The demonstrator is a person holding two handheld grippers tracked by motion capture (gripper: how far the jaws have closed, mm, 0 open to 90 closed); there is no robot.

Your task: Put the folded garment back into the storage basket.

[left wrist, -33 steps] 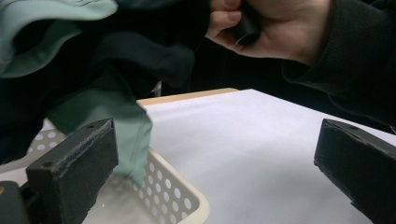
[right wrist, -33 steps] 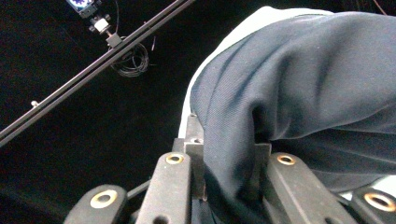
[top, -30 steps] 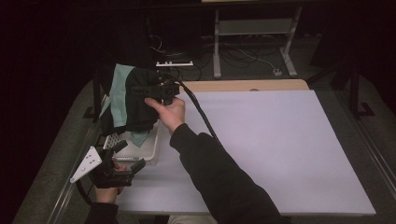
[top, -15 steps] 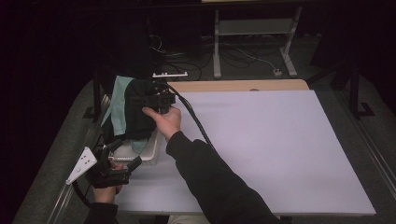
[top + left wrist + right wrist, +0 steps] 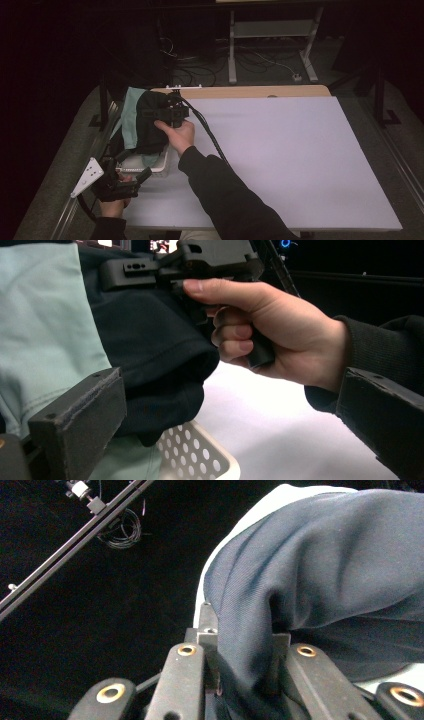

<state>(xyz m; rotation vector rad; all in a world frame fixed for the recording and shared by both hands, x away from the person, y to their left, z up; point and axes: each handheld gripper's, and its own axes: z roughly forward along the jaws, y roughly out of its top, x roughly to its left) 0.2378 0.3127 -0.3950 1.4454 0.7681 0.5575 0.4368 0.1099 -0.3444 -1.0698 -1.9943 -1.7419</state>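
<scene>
Lifting the dark garment (image 5: 150, 125) above the white basket (image 5: 161, 167) at the table's left edge, right gripper (image 5: 170, 116) clamped on it; left gripper (image 5: 131, 181) gapes empty; laying out remains.

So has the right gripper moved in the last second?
Yes, slightly. The right gripper, shut on the dark cloth, has shifted left and a bit toward the person, judged against the table's wooden far edge in the high view.
</scene>
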